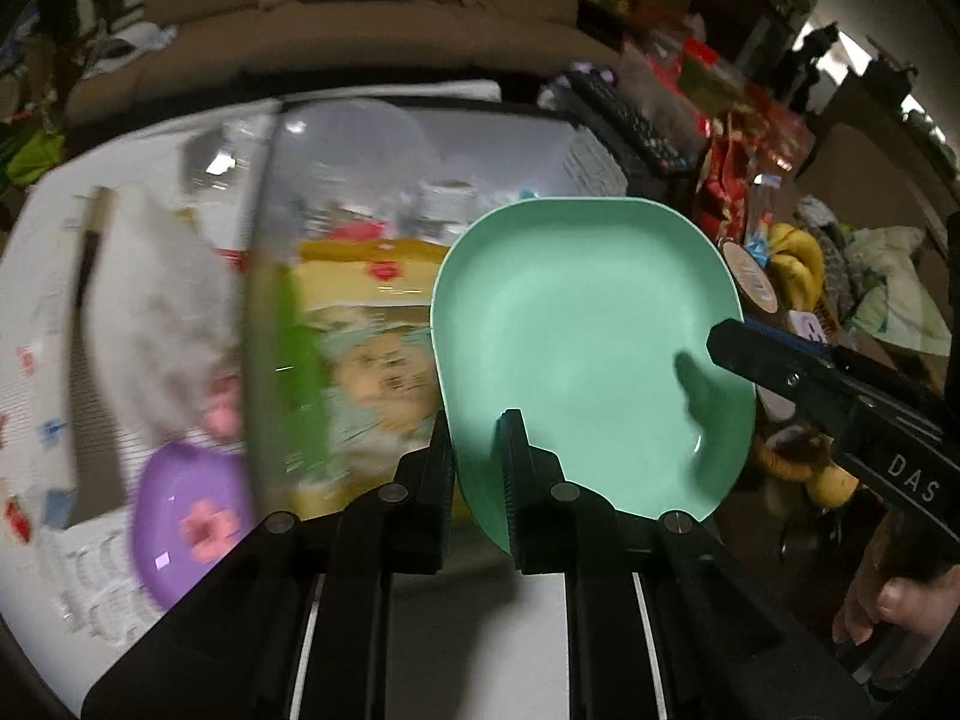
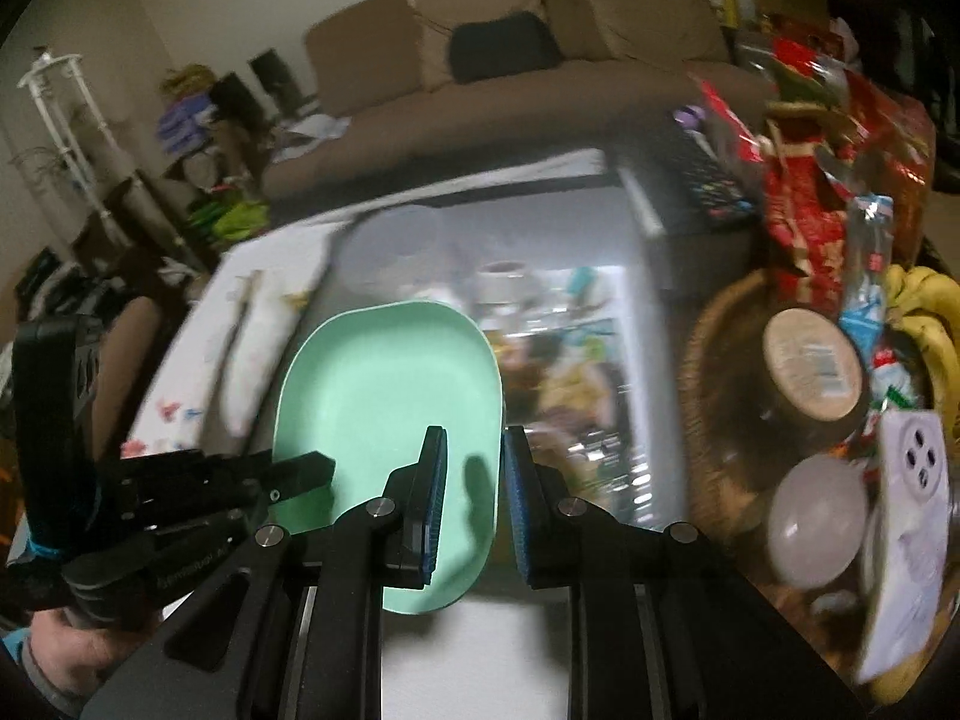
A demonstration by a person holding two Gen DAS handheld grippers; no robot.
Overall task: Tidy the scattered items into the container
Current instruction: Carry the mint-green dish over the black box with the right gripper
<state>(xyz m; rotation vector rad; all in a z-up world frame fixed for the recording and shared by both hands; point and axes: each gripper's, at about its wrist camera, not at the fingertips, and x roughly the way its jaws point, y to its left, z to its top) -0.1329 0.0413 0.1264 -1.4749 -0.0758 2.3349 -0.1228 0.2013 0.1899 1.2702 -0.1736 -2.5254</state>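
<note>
plate (image 1: 591, 354) is pinched at both rims, left gripper (image 1: 477, 456) and right gripper (image 2: 474, 480) each clamped on it, over the bin (image 1: 420, 138) ahead; lower it level, release together.

Your plate (image 1: 588, 354) reads plain mint green, no pattern. Both hand-held grippers are black; the right one (image 2: 474, 501) carries blue pads (image 2: 435, 498) on its fingers, and the left one (image 1: 477, 468) shows dark pads. Small dish (image 1: 192, 516) at lower left is purple with a pink flower print. Tabletop cloth (image 1: 36, 372) is white with small red and blue motifs. Your container (image 1: 360, 228) is clear, with yellow and red packaging inside. Bananas (image 1: 795, 261) yellow; sofa (image 2: 510, 54) brown.
</note>
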